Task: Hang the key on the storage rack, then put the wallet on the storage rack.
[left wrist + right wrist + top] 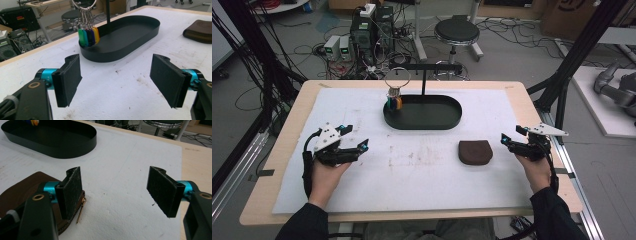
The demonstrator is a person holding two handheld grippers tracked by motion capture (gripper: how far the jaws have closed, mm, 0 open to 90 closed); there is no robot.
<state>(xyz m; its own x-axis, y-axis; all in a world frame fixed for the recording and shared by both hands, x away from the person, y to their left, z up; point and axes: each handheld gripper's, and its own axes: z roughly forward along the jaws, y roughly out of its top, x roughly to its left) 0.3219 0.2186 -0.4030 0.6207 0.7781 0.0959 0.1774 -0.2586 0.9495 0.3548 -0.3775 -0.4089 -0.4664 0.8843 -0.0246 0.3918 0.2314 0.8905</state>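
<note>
Readable text: none in any view.
Key tags (88, 37): coloured, blank faces, no print legible.
Wallet (475, 152): plain brown, no brand visible.
Cardboard box (569, 12) at 1 o'clock: dark marking, too cut off to read.

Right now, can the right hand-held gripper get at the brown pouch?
Probably yes. The right hand-held gripper is open beside the pouch, and only bare white mat lies between them.

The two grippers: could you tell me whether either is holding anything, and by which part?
Nothing is held: the left gripper and the right gripper both stand open and empty above the table.
</note>
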